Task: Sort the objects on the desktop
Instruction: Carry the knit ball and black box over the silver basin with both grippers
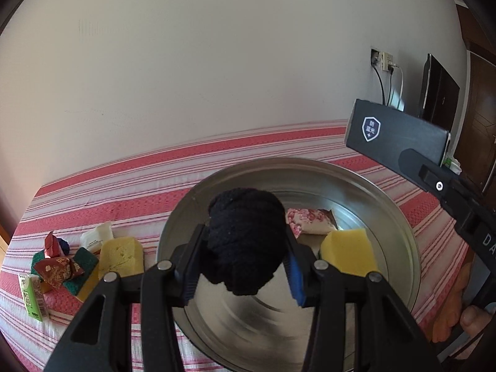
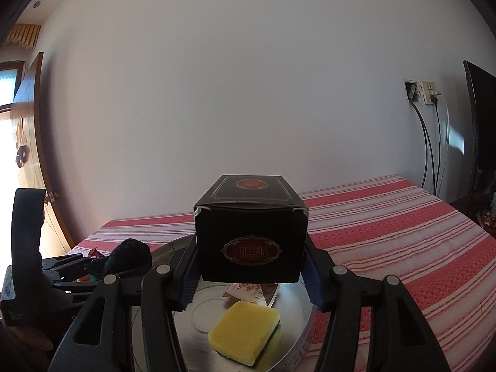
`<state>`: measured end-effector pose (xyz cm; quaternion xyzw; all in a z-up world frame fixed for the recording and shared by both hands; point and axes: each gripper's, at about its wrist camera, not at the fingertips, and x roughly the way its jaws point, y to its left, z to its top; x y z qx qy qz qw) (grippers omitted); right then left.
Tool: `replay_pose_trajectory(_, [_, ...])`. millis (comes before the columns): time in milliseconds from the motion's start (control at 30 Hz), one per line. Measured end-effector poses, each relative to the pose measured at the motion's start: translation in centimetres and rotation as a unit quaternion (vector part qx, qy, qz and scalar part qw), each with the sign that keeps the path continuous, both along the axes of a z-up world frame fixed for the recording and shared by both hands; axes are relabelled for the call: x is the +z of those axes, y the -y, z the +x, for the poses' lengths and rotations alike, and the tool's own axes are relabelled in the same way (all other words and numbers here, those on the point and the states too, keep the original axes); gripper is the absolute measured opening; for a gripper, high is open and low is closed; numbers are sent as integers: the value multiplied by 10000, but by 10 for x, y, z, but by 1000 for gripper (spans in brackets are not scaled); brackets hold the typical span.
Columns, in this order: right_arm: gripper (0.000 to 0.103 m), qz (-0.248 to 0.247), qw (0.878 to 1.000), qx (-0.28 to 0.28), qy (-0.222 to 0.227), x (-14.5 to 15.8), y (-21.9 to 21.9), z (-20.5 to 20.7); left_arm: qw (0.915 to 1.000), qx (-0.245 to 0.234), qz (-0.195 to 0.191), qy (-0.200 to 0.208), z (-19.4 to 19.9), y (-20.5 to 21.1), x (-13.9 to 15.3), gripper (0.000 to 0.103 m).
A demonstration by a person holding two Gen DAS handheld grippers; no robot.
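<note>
— Start on the left: what's that gripper doing?

— The left gripper (image 1: 245,257) is clenched on a black knitted bundle (image 1: 246,241), which hangs between its jaws right over the metal basin (image 1: 400,217). Left of those jaws, on the striped cloth (image 1: 124,179), unsorted bits lie in a heap: a yellow sponge (image 1: 122,255), red foil packets (image 1: 57,269), a green carton (image 1: 32,296).

— And inside the basin?

— Just beyond the jaws to their right, another yellow sponge (image 1: 348,252) and a floral pouch (image 1: 308,221) already lie in it.

— The right one?

— The right gripper (image 2: 251,274) grips a dark box (image 2: 251,235) with red emblems, held above the basin's near side; that sponge lies below its jaws.

— So which step is this?

— Dropping off, I'd say, both at once. Next each should lower a little and let go, placing the box where it won't land on the sponge.
</note>
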<state>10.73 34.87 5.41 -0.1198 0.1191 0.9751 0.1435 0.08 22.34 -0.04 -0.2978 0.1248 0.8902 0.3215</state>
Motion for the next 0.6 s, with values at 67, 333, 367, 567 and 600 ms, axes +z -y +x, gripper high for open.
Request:
replay_pose_trajectory(67, [59, -17, 9999, -5, 117, -1, -2, -9, 9999, -27, -72, 89, -2, -7, -4, 46])
replay_pose_trajectory(333, [59, 69, 9992, -73, 394, -5, -10, -33, 9992, 30, -358, 180, -9, -30, -15, 46])
replay_pose_trajectory(367, [59, 63, 9990, -73, 433, -6, -13, -35, 9991, 30, -371, 194, -9, -31, -15, 46])
replay_pose_trajectory(567, [59, 228, 9979, -29, 606, -8, -16, -48, 9982, 83, -565, 204, -10, -41, -19, 46])
replay_pose_trajectory(600, [59, 263, 9976, -34, 646, -9, -15, -50, 9980, 108, -576, 221, -11, -42, -19, 46])
